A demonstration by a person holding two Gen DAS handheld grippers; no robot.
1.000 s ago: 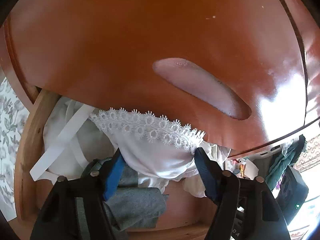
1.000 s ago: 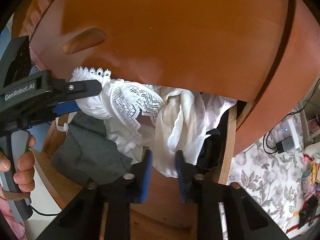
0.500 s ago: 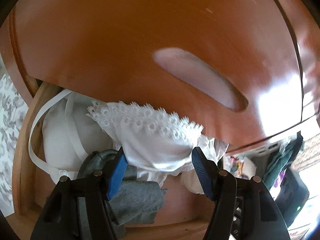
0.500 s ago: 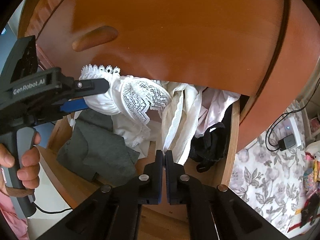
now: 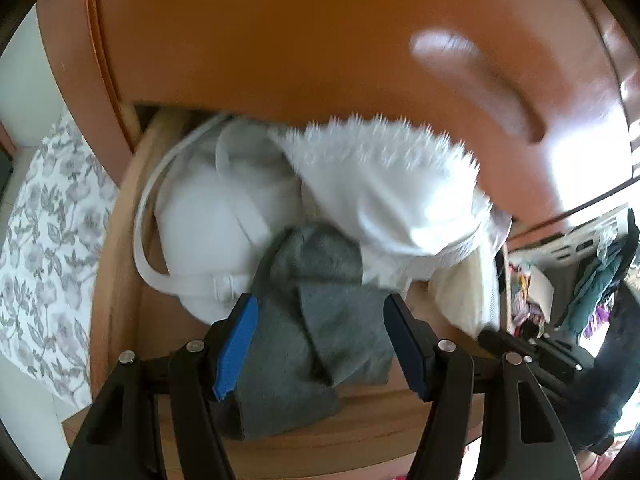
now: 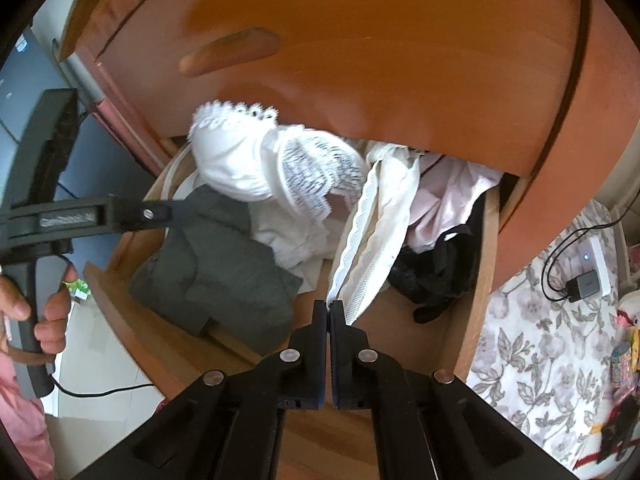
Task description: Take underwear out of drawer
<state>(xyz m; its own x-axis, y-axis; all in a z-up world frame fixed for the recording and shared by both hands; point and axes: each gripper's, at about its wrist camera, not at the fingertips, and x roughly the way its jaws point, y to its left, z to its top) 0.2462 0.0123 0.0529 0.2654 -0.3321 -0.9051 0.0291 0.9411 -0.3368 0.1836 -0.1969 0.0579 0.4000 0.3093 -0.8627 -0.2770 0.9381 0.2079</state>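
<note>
White lace and cotton fill the open wooden drawer (image 6: 476,280): two white bras, one grey folded garment, one cream lace-edged piece, one pale pink piece and one black piece can be counted, though the heap may hide more. The lace-trimmed white bra (image 6: 240,160) sits on top of the pile towards the drawer's back left corner, its long axis running roughly left to right along the drawer front above it, scalloped edge up. A second, plain white bra (image 5: 208,232) lies beside it at the left wall, straps looping outward. The grey garment (image 6: 224,268) lies flat near the front left corner, partly under the lace bra. The cream lace-edged piece (image 6: 376,248) hangs in a long strip from the pile's middle down toward the front; the black piece (image 6: 436,276) is bunched at the right wall with the pink piece (image 6: 452,200) behind it.

The left gripper (image 5: 320,348) has its jaws standing wide apart above the grey garment, holding nothing; whether the pads brush the cloth cannot be told. The right gripper (image 6: 329,312) has just closed its jaws fully, pads together, with the lower tip of the cream strip just beside them; whether a fold is pinched cannot be told. A hand (image 6: 44,304) grips the left gripper's handle.
</note>
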